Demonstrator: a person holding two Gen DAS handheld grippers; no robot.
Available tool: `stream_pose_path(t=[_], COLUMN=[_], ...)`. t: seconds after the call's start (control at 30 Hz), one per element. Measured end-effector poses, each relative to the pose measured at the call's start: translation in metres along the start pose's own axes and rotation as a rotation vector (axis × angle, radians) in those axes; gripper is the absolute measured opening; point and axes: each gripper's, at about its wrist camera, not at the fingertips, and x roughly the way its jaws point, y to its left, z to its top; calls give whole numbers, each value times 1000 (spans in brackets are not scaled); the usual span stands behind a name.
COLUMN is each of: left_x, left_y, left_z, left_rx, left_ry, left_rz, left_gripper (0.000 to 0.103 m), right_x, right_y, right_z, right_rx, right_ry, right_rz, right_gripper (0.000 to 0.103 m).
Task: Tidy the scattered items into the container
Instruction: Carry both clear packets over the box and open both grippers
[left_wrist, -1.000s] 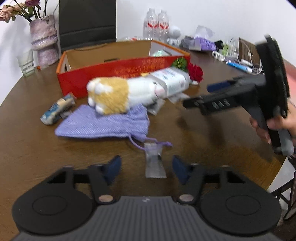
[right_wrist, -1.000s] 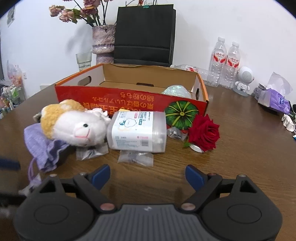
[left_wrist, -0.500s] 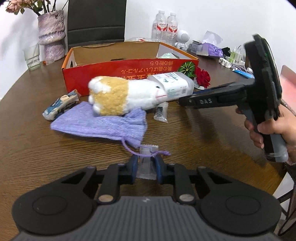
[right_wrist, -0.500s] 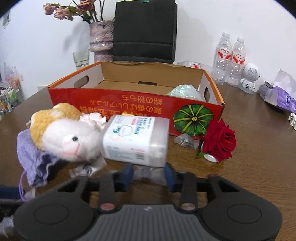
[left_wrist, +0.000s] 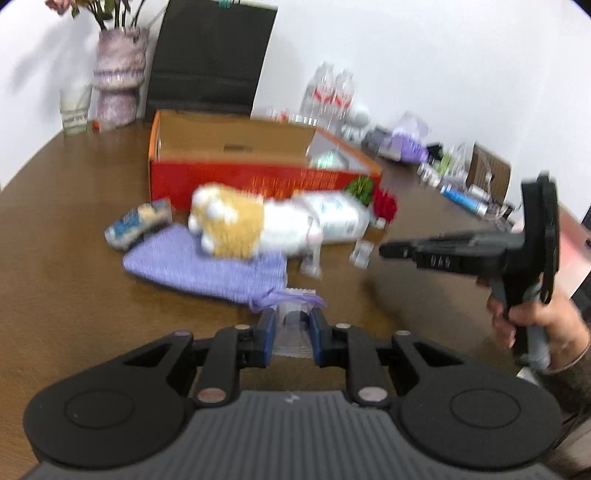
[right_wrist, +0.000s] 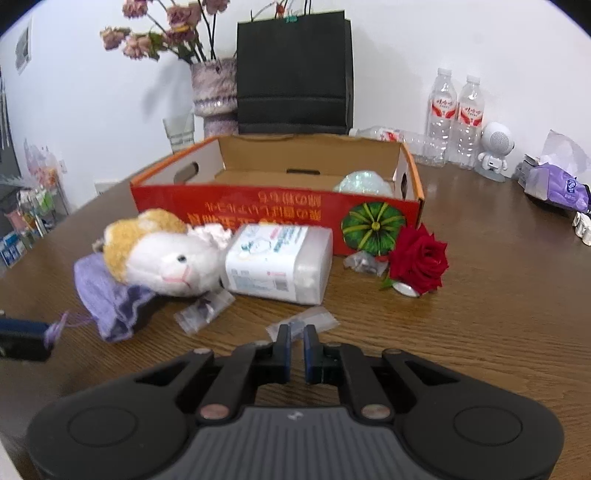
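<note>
Between the left gripper's pads, a crumpled clear packet.

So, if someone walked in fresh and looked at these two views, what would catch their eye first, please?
Probably the red cardboard box at the table's centre, with the white-and-tan plush toy lying on a purple pouch in front of it. Next, the red rose by the box's right corner. Nearest the cameras, the left gripper and the right gripper each pinch a small clear packet.
</note>
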Motion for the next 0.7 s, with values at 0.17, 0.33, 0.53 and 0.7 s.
stream_pose_path(t=[0.17, 0.33, 0.53, 0.7], left_x=[-18, -12, 42, 104], left_y=[-10, -23, -10, 11], left_z=[38, 87, 140, 162], left_rx=[44, 126, 92, 60], left_ry=[-93, -192, -192, -135], left_rz=[-33, 7, 60, 127], left_gripper=[20, 20, 20, 21], right_x=[-17, -17, 4, 44], right_y=[9, 16, 13, 7], right_z=[22, 55, 98, 122], right_rx=[-33, -56, -48, -37], right_ry=[-65, -121, -154, -115], right_rz=[10, 4, -28, -52], right_gripper=[14, 15, 33, 42])
